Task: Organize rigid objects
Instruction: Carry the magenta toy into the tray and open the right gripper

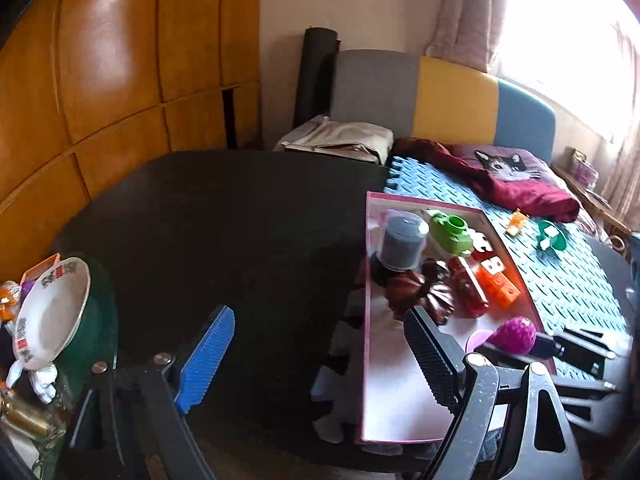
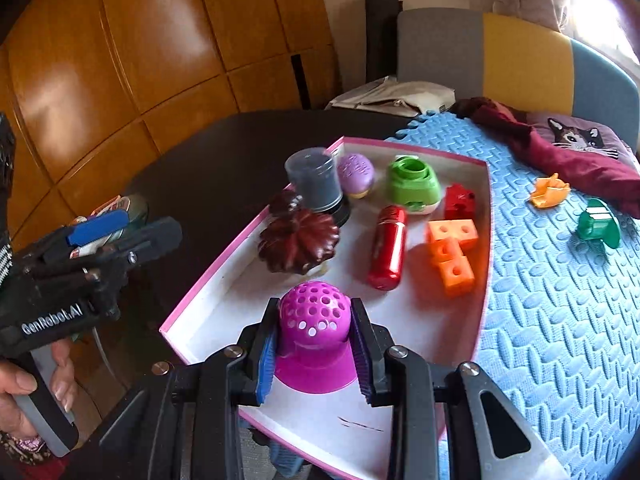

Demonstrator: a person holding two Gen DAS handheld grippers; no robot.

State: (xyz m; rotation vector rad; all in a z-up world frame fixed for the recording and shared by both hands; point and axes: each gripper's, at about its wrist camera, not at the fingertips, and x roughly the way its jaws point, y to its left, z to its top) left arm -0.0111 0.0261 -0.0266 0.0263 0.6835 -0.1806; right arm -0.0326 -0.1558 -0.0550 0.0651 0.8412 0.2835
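Under both cameras, a dark table (image 2: 224, 152) carries a blue foam mat (image 2: 560, 320) along its right side, with wood-panelled cupboards (image 2: 120, 60) and a bed headboard (image 2: 520, 56) behind. At the mat's left edge sits 1 pink-rimmed box (image 2: 208, 280) holding 1 jar (image 2: 314, 184), 1 brown pumpkin (image 2: 298, 242), 1 green toy (image 2: 412, 184), 1 red bottle (image 2: 388, 246) and 1 orange block piece (image 2: 452, 248). 2 small toys, orange (image 2: 550, 192) and green (image 2: 598, 224), lie on the mat. The right gripper (image 2: 316, 354) clamps a purple perforated toy (image 2: 314, 316) over the box's near end. The left gripper (image 1: 320, 364) is spread wide, holding nothing.
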